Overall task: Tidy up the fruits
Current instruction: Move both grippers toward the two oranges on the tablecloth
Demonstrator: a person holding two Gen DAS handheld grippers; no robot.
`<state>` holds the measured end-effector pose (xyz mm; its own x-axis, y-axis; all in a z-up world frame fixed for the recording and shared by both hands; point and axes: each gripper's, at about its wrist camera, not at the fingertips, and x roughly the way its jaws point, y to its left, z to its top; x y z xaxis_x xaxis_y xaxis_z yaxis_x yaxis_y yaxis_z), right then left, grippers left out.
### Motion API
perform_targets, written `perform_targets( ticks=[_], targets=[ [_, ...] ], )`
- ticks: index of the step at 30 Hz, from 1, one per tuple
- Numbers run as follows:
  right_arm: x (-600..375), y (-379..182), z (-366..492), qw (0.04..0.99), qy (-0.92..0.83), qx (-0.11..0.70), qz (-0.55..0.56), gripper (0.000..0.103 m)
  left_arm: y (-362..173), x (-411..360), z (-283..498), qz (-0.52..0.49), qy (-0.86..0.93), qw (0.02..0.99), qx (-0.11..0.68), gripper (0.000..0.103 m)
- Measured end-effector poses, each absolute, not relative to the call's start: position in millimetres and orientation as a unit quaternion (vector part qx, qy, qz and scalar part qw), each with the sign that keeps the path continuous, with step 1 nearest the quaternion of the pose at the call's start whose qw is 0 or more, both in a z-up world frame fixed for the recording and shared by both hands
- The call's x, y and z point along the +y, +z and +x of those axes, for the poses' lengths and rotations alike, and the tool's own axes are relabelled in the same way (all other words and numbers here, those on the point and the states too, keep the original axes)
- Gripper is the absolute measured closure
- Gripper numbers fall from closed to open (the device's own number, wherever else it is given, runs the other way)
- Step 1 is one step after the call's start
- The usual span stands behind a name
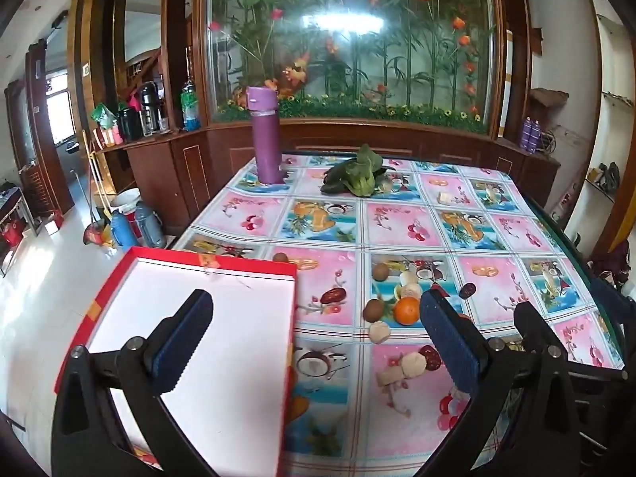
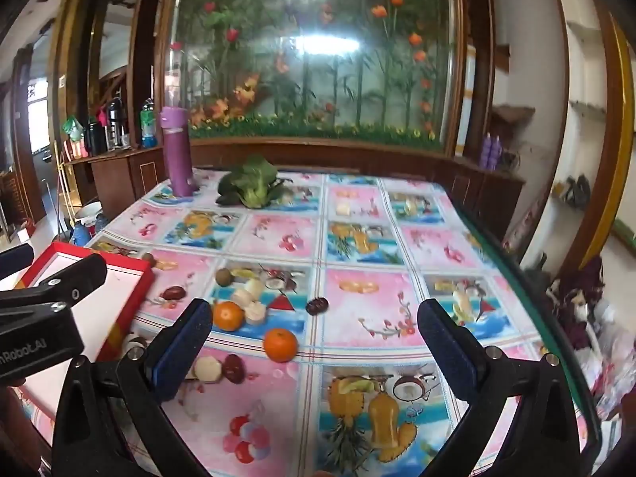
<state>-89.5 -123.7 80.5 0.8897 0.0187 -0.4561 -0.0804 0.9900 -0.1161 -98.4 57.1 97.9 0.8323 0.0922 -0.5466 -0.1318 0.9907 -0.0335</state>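
Loose fruit lies on the patterned tablecloth: an orange [image 1: 406,310], two kiwis [image 1: 373,310] [image 1: 381,271], dark dates [image 1: 333,296] and pale peeled pieces [image 1: 411,365]. The right wrist view shows two oranges [image 2: 227,315] [image 2: 280,344], a kiwi [image 2: 223,277] and a date [image 2: 317,305]. A red box [image 1: 190,262] with a bare white inside sits at the table's left edge. My left gripper [image 1: 318,338] hangs open above the box's right rim, holding nothing. My right gripper [image 2: 318,342] is open above the nearer orange, also with nothing in it. The left gripper [image 2: 59,260] shows over the box.
A tall purple flask [image 1: 265,135] and a bunch of leafy greens [image 1: 357,177] stand at the table's far side. The table's green-rimmed right edge [image 2: 516,274] drops off to cluttered floor. A wooden cabinet and a glass panel of artificial plants lie behind.
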Motion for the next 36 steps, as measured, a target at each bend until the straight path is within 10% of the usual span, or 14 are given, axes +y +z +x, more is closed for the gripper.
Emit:
perform_targets(
  ticks=[36],
  targets=[
    [-170.6,35.3,-100.1,0.954,0.013,0.294,-0.062,0.001,26.1,81.3,-163.9,0.044,0.008,0.926,0.374,0.0]
  ],
)
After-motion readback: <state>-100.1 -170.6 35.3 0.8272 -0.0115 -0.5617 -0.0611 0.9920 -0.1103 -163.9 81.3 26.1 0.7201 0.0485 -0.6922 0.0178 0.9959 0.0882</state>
